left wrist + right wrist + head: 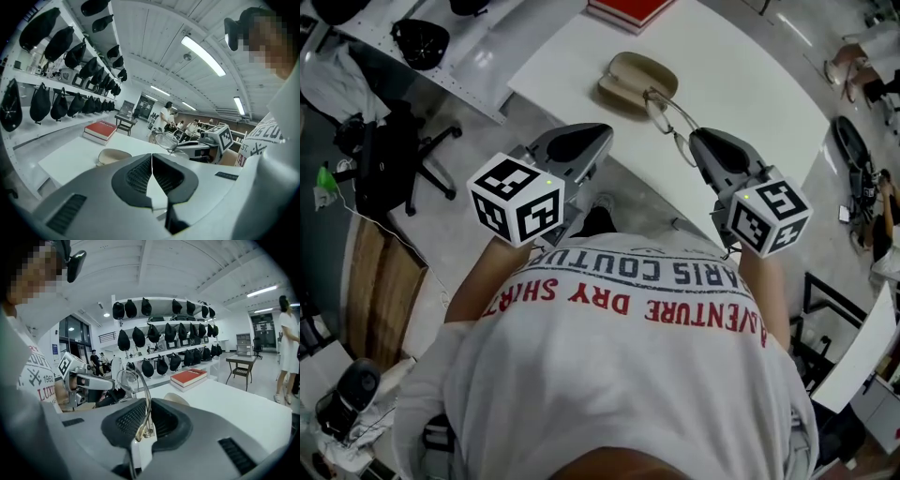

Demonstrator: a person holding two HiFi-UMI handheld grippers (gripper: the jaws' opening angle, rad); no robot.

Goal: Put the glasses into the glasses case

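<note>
Pinching the glasses by one arm in the right gripper, near the case on the table, with the left gripper closed on nothing.

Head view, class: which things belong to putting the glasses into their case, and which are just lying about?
Job: glasses, pinched in the right gripper; beige glasses case, on the white table.
Lying about: red book; office chair; black bags.
</note>
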